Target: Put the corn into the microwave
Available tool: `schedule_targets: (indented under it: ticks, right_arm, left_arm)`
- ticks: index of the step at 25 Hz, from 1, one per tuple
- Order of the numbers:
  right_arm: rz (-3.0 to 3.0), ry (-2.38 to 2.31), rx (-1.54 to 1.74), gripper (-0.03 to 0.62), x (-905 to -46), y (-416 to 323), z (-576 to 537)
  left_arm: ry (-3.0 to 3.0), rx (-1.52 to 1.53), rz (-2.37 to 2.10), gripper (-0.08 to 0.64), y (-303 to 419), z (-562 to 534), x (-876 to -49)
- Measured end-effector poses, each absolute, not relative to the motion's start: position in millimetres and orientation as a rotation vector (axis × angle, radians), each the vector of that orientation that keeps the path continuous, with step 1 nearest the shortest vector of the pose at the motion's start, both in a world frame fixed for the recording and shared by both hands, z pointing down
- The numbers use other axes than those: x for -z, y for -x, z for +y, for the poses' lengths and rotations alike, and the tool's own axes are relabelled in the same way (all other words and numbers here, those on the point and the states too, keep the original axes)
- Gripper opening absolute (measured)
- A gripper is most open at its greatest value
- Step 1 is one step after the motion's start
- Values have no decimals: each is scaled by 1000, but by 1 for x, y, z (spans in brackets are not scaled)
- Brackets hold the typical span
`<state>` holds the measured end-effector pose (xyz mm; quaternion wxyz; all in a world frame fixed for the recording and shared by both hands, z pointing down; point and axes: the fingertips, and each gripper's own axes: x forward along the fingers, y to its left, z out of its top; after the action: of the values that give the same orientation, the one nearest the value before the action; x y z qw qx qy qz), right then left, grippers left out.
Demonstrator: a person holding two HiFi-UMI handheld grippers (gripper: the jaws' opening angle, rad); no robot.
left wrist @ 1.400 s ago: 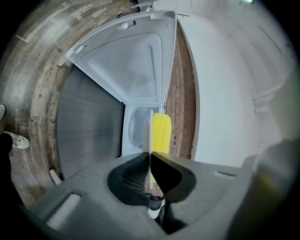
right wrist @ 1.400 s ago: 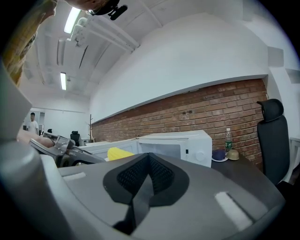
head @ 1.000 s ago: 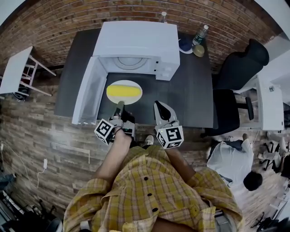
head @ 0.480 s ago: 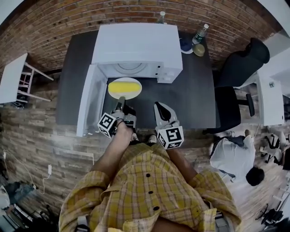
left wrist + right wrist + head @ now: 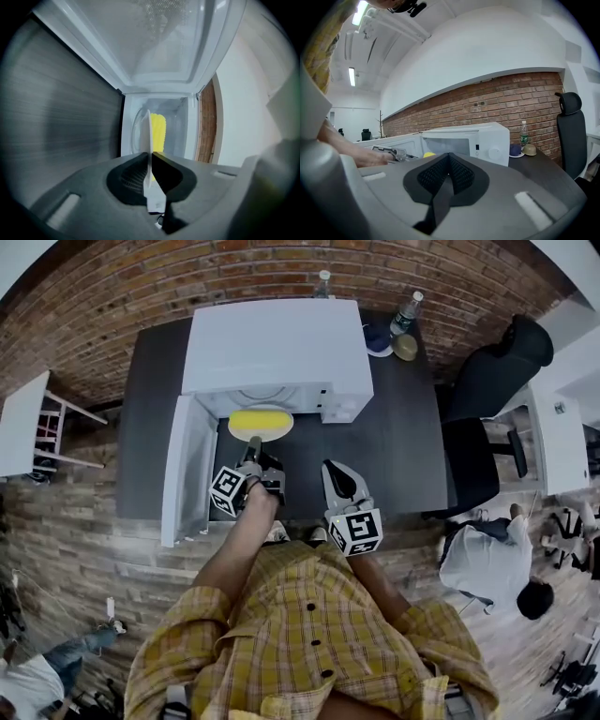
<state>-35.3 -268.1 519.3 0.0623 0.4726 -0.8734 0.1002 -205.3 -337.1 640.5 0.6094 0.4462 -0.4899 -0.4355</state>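
**Plate of corn at the mouth of the microwave**

The left hand-held gripper (image 5: 252, 446) is clenched on the near rim of a white plate (image 5: 274, 432), and the yellow corn (image 5: 257, 421) lies on that plate just beyond the jaw tips. In the left gripper view the plate (image 5: 149, 133) shows edge-on, pinched between the two jaws, with the corn (image 5: 159, 134) on its far side and the white interior of the microwave (image 5: 161, 65) all around. From the head view, the plate looks about half under the top of the microwave (image 5: 277, 343), while the door (image 5: 187, 470) stands swung out to the left.

The step in hand appears to be sliding the plate fully inside. To do it well, the plate should stay level so the corn does not roll, travel straight in clear of the door and the opening's edges, and be set flat on the cavity floor before the jaws let go.

The right hand-held gripper (image 5: 335, 474) hangs over the dark desk (image 5: 398, 446), apart from the plate, its jaws pressed together on nothing (image 5: 449, 161).
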Motion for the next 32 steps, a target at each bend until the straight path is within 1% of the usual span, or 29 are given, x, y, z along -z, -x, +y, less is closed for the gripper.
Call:
schedule_targets:
  ticks: [12,19,32]
  right_arm:
    - [-2625,-1444,-305,0,-522,28,-282]
    - [-2602,-1433,-294,0,-524,24,-284]
    - [-2569,-1460,-305,0,-528,15,-292]
  left_arm:
    - [-1052,993,-1147,34,203,-375,-663]
    - [-1052,1031,-1151,25,209,-398,-675]
    - [-1032,998,-1178,11,209,-409,-694]
